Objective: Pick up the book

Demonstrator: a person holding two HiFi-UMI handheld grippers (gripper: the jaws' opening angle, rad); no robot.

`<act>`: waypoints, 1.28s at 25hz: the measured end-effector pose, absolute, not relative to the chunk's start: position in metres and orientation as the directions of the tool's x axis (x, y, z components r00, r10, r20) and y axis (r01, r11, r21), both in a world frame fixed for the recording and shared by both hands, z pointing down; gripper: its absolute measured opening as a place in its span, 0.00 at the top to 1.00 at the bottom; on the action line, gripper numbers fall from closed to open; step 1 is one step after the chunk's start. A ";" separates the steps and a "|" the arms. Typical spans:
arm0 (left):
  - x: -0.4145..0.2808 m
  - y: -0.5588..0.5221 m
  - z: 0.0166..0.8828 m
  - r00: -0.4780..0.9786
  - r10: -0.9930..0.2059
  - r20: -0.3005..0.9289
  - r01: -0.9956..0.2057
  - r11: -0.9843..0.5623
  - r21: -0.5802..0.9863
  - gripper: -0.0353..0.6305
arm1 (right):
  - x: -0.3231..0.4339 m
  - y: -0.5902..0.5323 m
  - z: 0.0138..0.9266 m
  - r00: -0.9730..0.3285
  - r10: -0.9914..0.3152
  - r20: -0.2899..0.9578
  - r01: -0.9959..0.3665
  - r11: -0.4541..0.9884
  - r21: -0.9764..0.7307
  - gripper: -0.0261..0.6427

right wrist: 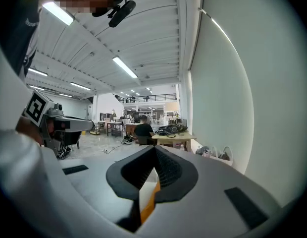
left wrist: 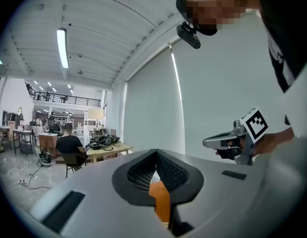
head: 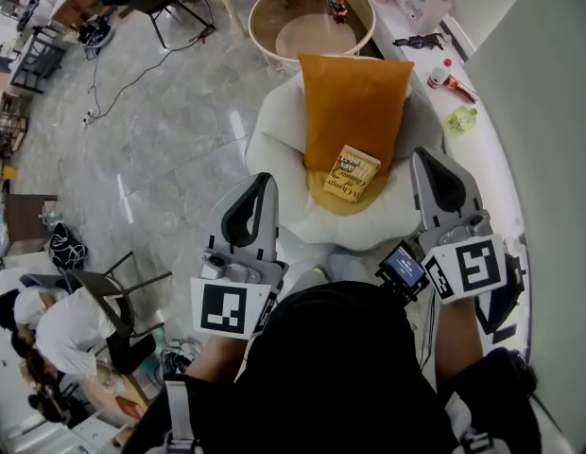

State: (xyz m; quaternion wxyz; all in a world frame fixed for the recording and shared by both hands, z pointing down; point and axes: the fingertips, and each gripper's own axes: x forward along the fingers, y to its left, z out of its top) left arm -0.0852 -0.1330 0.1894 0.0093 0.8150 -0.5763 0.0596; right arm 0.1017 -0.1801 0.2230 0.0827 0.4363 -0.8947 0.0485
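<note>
Currently: left tool (head: 264,183) closed, empty; right tool (head: 427,157) closed, seemingly empty; neither touches book (head: 353,174) on cushion (head: 354,102).

L gripper (left wrist: 156,155): jaws were together at the tips, nothing between them. Below the tips, through the gap betw. the black pads (left wrist: 138,175), an orange surface (left wrist: 160,200) showed. R gripper (left wrist: 208,142) was at the right, pointing left, w/ its marker cube (left wrist: 255,124) tilted. A head camera (left wrist: 188,35) hung at the top. Bkgd: pale blind (left wrist: 148,113), ceiling strip light (left wrist: 62,47), a seated person in black (left wrist: 70,147) at a wooden table (left wrist: 108,151) w/ cluttered gear on it.
</note>
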 end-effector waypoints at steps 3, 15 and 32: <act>-0.084 -0.138 0.185 0.320 -0.942 0.105 -0.943 -0.327 -0.061 0.93 | 0.105 -0.189 0.223 -0.612 -0.769 0.184 -0.784 0.620 -0.015 0.94; -0.082 -0.157 0.190 0.303 -0.945 0.125 -0.944 -0.315 -0.094 0.93 | 0.112 -0.215 0.237 -0.610 -0.764 0.210 -0.784 0.621 -0.015 0.94; -0.127 -0.187 0.232 0.287 -0.938 0.196 -0.950 -0.305 -0.070 0.93 | 0.093 -0.249 0.293 -0.613 -0.700 0.366 -0.746 0.666 0.025 0.94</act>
